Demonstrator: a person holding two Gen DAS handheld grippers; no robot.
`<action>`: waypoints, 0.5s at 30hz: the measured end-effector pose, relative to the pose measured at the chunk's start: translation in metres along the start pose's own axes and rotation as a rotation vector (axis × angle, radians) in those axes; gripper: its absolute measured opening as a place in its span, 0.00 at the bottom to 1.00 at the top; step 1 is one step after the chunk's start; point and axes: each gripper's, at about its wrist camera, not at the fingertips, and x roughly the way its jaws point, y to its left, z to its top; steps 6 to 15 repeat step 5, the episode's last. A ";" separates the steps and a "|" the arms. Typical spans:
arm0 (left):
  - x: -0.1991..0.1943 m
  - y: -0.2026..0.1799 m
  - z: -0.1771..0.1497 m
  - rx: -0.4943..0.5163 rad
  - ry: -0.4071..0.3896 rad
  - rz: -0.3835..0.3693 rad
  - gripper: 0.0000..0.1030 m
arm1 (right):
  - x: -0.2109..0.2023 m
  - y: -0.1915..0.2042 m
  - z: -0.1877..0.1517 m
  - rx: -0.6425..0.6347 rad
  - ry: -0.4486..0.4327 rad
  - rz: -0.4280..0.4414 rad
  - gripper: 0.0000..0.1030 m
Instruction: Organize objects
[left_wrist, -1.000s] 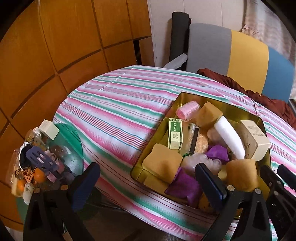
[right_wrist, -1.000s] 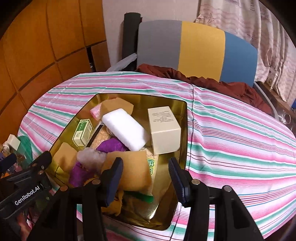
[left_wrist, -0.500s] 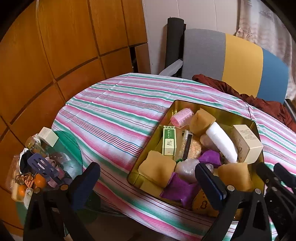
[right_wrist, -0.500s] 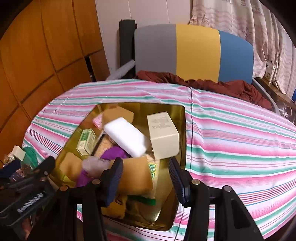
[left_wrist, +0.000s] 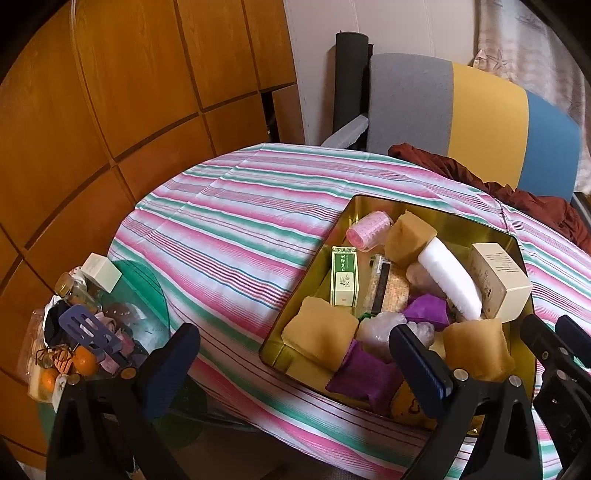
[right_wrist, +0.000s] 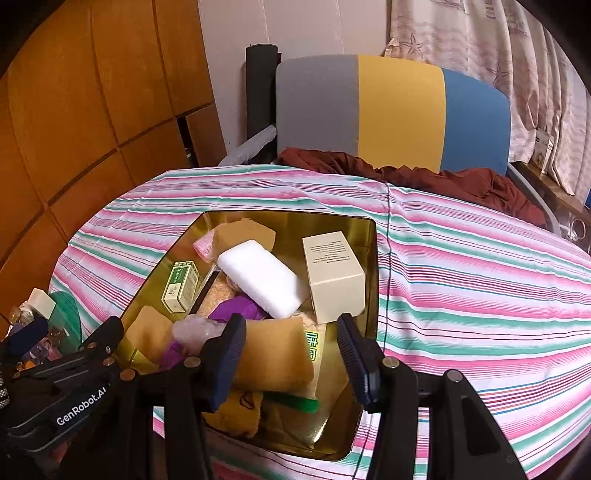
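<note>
Above the near edge of the gold tin (right_wrist: 371, 266) I am hovering with both claws pointing down at an angle; my right gripper (right_wrist: 291, 354) is standing partly open with nothing pressed between its pads, its jaws framing the near end of the tin where a tan sponge (right_wrist: 275, 354) is lying; my left gripper (left_wrist: 295, 365) is gaping wide and empty, one finger over the tin's near left corner and the other out past the tablecloth edge; the tin is sitting on the striped tablecloth (left_wrist: 229, 236) and is crowded with things to sort; a cream box (right_wrist: 334, 273) is leaning against the tin's right wall; a white block (right_wrist: 264, 282) is lying slantwise just left of that box, near the tin's middle; a green carton (left_wrist: 344, 277) is lying along the tin's left side, with a pink roller (left_wrist: 369, 230) at the far left corner beyond it; purple cloth (left_wrist: 365, 373) is bunching at the tin's near side beside a second tan sponge (left_wrist: 319, 332); a multicoloured chair (right_wrist: 391, 110) is standing beyond the tin, past the table's far edge.
</note>
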 end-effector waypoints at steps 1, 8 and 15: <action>0.001 0.000 -0.001 -0.002 0.005 -0.003 1.00 | 0.000 0.000 0.000 0.000 0.000 -0.001 0.50; 0.002 -0.001 -0.003 -0.004 0.007 0.003 1.00 | 0.001 0.000 0.000 0.002 0.005 0.002 0.50; 0.002 -0.001 -0.003 -0.004 0.007 0.003 1.00 | 0.001 0.000 0.000 0.002 0.005 0.002 0.50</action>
